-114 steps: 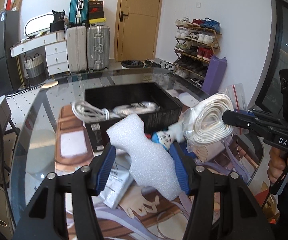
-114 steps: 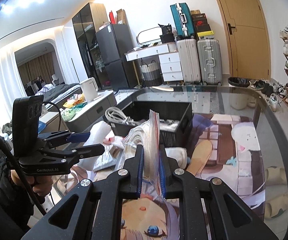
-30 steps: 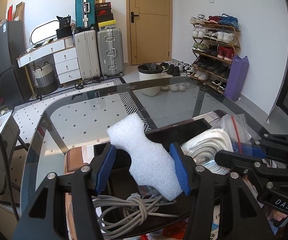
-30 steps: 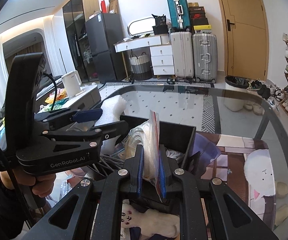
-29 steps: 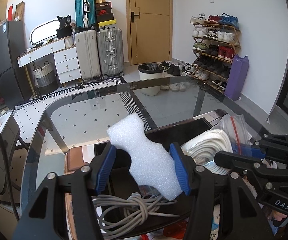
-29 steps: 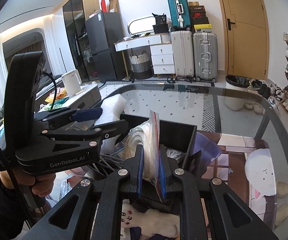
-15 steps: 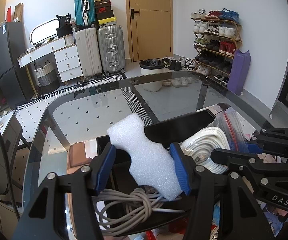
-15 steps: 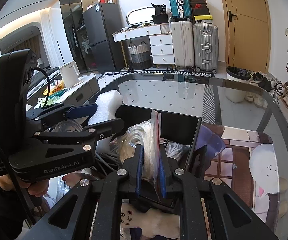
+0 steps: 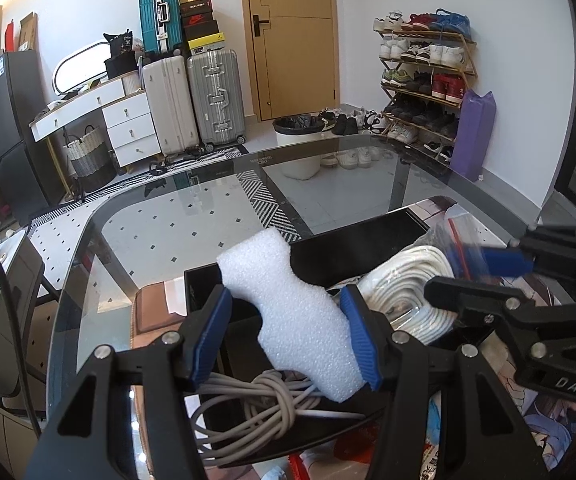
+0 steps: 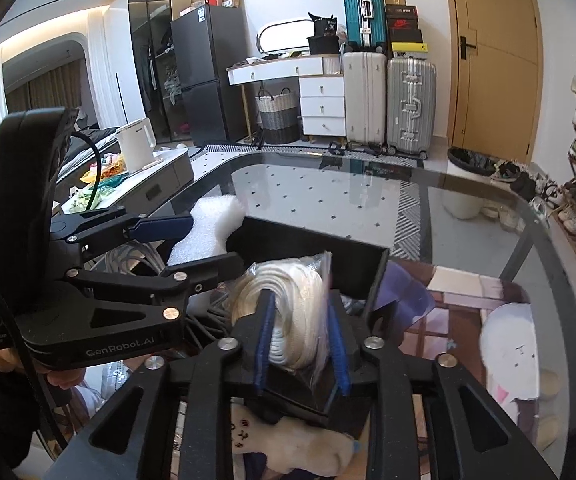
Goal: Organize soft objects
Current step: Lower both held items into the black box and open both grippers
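A: What do we have in the left hand-held gripper [image 9: 288, 336]?

B: We see it clenched on the white foam block [image 9: 288, 308], low in the centre of the left wrist frame, held above the black box [image 9: 352, 248] that sits on the glass counter [image 9: 192, 220]. A grey knotted cable [image 9: 264, 404] lies in the box under it.

A: And the right hand-held gripper [image 10: 302, 336]?

B: Its blue pads stand apart around the bagged white coil [image 10: 288, 300], lower centre of the right wrist frame. We think it has let go, though the bag's plastic may touch one pad. The coil rests in the box, just right of the foam.

A: Anything else?

B: A cream plush toy [image 10: 288, 444] lies at the bottom edge.
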`<state>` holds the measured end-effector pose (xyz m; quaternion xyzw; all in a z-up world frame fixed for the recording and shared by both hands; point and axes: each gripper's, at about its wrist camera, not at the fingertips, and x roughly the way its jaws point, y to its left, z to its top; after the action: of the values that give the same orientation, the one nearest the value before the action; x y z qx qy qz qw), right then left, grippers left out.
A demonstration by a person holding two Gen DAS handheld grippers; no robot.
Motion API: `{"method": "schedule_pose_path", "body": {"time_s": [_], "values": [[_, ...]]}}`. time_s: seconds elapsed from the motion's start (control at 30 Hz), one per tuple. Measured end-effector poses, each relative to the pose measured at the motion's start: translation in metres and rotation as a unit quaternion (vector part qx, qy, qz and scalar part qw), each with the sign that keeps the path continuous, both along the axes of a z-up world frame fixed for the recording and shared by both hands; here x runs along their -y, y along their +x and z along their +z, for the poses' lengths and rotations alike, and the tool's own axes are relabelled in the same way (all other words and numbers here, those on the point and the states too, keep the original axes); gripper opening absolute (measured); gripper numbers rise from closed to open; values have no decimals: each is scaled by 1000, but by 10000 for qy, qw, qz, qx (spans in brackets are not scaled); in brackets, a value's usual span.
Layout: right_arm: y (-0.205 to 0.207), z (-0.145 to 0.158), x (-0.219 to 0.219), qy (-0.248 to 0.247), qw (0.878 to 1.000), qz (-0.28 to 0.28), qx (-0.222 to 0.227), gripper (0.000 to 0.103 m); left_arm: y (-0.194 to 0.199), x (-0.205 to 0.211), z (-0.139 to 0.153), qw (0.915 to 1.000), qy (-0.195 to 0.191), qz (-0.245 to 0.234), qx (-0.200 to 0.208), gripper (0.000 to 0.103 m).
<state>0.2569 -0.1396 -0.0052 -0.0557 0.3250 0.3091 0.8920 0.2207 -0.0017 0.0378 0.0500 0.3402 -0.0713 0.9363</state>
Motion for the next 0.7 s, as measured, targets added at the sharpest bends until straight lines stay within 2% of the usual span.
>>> {"method": "schedule_pose_path", "body": {"time_s": [0.07, 0.23, 0.3, 0.37, 0.43, 0.5, 0.53, 0.57, 0.7], "values": [[-1, 4, 6, -3, 10000, -48, 78, 40, 0, 0, 1, 10000, -4, -30, -14, 60], [-3, 11, 24, 25, 9998, -124, 140, 51, -5, -1, 4, 10000, -51, -41, 23, 83], [-7, 12, 31, 46, 9998, -127, 148, 59, -8, -3, 6, 9999, -114, -27, 34, 86], [-13, 14, 39, 179, 9996, -151, 126, 78, -10, -6, 8, 9998, -200, 3, 16, 89], [-21, 13, 44, 293, 9995, -112, 85, 88, -15, -10, 11, 9995, -307, 45, 37, 97], [-29, 11, 45, 311, 9995, -85, 74, 94, -24, -14, 15, 9991, -416, 88, 83, 103], [-33, 9, 47, 314, 9995, -55, 77, 99, -27, -16, 16, 9989, -453, 106, 105, 103], [-38, 8, 48, 327, 9994, -25, 84, 102, -30, -17, 17, 9987, -474, 121, 112, 103], [-51, 0, 46, 378, 9992, 90, -14, 102, -43, -23, 16, 9984, -491, 261, 102, 103]]}}
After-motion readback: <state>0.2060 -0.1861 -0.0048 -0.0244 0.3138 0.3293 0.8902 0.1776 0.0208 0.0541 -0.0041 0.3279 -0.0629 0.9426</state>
